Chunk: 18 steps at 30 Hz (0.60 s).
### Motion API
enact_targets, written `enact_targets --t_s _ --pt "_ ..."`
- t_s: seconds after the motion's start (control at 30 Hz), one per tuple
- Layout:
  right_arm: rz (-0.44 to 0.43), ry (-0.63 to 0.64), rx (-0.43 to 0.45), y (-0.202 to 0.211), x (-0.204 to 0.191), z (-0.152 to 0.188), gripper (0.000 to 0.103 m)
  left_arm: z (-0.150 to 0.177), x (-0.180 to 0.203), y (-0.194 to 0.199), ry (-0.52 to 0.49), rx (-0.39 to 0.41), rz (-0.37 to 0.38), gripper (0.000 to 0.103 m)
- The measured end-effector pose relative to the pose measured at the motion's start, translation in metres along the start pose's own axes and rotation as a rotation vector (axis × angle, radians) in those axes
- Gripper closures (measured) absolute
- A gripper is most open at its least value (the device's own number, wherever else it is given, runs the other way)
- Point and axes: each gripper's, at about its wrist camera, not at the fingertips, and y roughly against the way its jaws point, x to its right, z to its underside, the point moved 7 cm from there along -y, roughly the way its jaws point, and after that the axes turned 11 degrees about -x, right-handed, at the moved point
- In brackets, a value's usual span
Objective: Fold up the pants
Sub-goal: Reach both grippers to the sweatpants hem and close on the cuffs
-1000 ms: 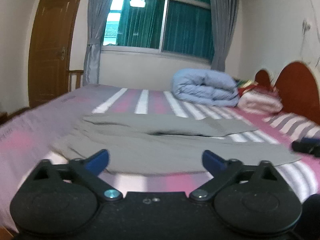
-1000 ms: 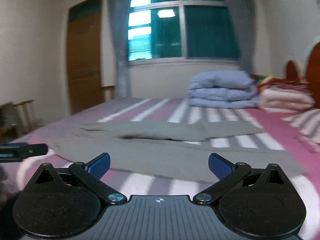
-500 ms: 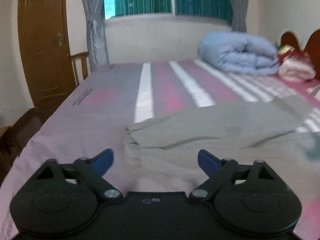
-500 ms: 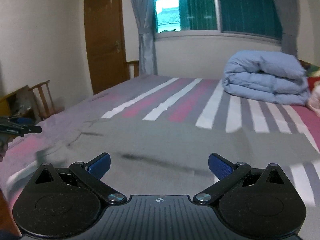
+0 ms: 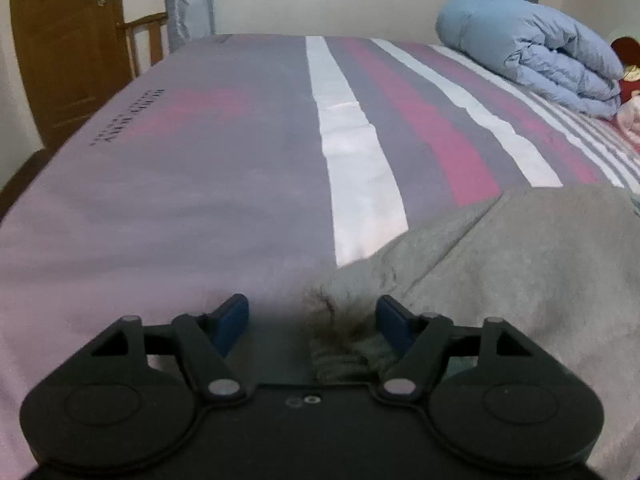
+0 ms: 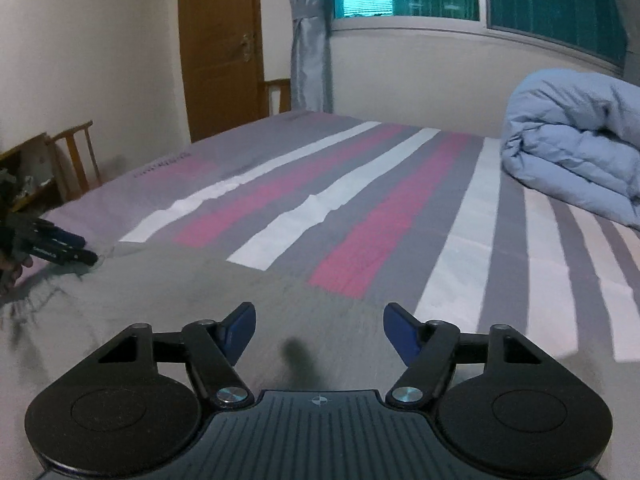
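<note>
Grey pants (image 5: 520, 264) lie flat on the striped bed (image 5: 240, 160). In the left wrist view my left gripper (image 5: 312, 316) is open, low over the bed, and a corner edge of the pants lies between its blue fingertips. In the right wrist view my right gripper (image 6: 319, 326) is open just above the grey pants (image 6: 180, 292). The left gripper (image 6: 86, 250) shows at the far left of that view, at the pants' edge.
A folded light blue duvet (image 6: 572, 148) sits at the far right of the bed, also in the left wrist view (image 5: 528, 48). A wooden door (image 6: 220, 44), wooden chairs (image 6: 76, 156) and a curtain (image 6: 310, 32) stand beyond the bed's left side.
Both grippers have dropped lower and closer to the pants. The left one has moved to a corner edge of the pants. Both stay open.
</note>
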Motion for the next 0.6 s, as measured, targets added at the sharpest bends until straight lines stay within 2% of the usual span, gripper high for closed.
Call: enact_targets --t_s 0.07,0.1,0.13,0.17,0.23,0.33,0.4,0.5,0.53,0.57,0.6 --pt "-0.001 0.009 -0.014 -0.012 0.006 0.001 0.032 -0.004 0.001 -0.003 -0.01 -0.001 0.02 0.041" --pt "-0.005 0.014 -0.023 -0.018 0.009 0.002 0.032 -0.004 0.003 -0.002 -0.014 0.001 0.04 0.052" --pt "-0.006 0.018 -0.03 -0.022 0.011 0.003 0.032 -0.008 0.002 -0.004 -0.016 0.003 0.08 0.074" --pt "-0.003 0.023 -0.035 -0.026 0.013 0.004 0.032 -0.008 0.004 -0.003 -0.021 0.008 0.12 0.076" --pt "-0.014 0.038 -0.041 -0.03 0.015 0.004 0.032 -0.008 0.009 0.001 -0.046 0.016 0.121 0.085" --pt "-0.021 0.075 -0.048 -0.038 0.018 -0.001 0.032 -0.011 0.001 0.006 -0.009 0.055 0.169 0.089" --pt "-0.024 0.113 -0.088 -0.049 0.019 -0.005 0.032 -0.008 0.0 0.006 -0.002 0.054 0.183 0.089" --pt "-0.022 0.158 -0.203 -0.075 0.022 -0.005 0.031 -0.015 -0.003 -0.007 0.028 0.037 0.196 0.076" --pt "-0.038 0.157 -0.225 -0.08 0.024 -0.004 0.032 -0.019 -0.006 -0.01 0.047 0.041 0.208 0.075" --pt "-0.047 0.159 -0.235 -0.083 0.024 -0.005 0.035 -0.02 -0.008 -0.012 0.061 0.042 0.216 0.075" --pt "-0.06 0.169 -0.246 -0.085 0.024 -0.005 0.045 -0.02 -0.007 -0.014 0.062 0.043 0.22 0.082"
